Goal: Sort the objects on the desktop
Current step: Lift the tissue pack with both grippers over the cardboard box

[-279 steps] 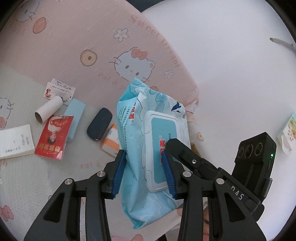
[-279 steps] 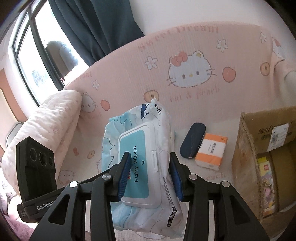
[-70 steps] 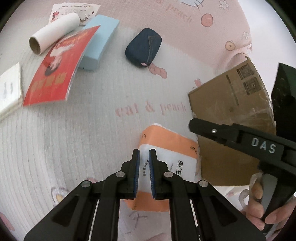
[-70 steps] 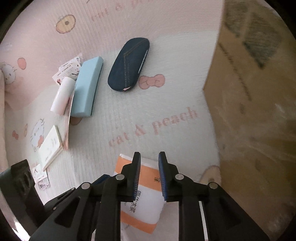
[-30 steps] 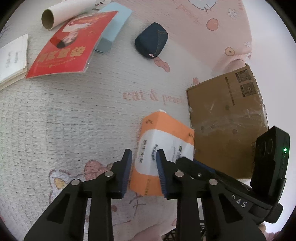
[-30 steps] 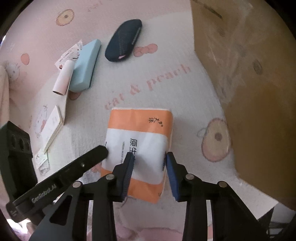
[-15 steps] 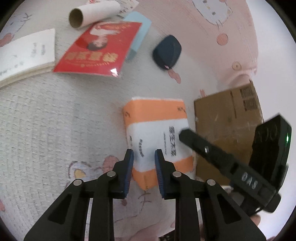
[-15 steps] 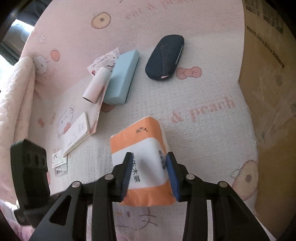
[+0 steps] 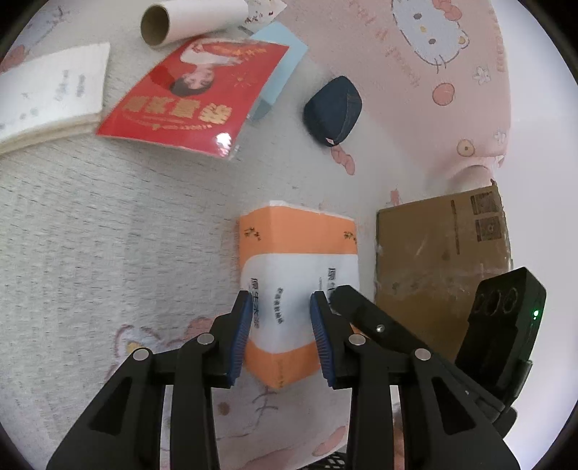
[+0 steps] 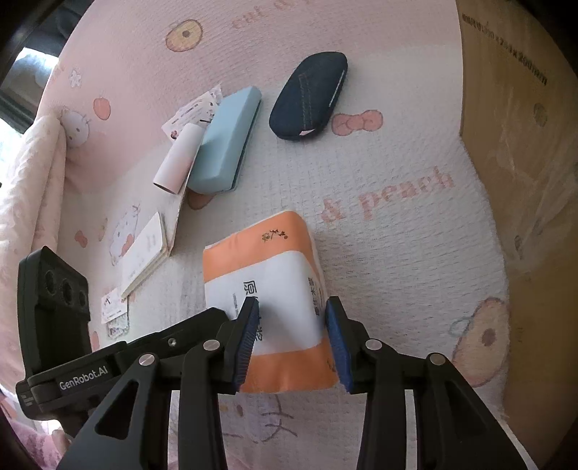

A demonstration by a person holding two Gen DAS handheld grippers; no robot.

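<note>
An orange and white tissue pack (image 9: pixel 296 267) (image 10: pixel 267 289) is held above the bedspread. My left gripper (image 9: pixel 280 325) is shut on its near end, blue pads pressed on both sides. My right gripper (image 10: pixel 294 332) is shut on the same pack, close beside the left one. A cardboard box (image 9: pixel 437 260) (image 10: pixel 520 144) stands to the right of the pack.
On the bedspread lie a dark denim glasses case (image 9: pixel 334 108) (image 10: pixel 309 94), a light blue case (image 10: pixel 227 141), a cardboard tube (image 9: pixel 191 20) (image 10: pixel 177 159), a red booklet (image 9: pixel 191 97), a white notebook (image 9: pixel 47 90) (image 10: pixel 144 253) and paper slips (image 10: pixel 191 108).
Both grippers closed on the tissue pack and lifted it off the bedspread. Much earlier they held a blue baby wipes pack, which is out of view now.
</note>
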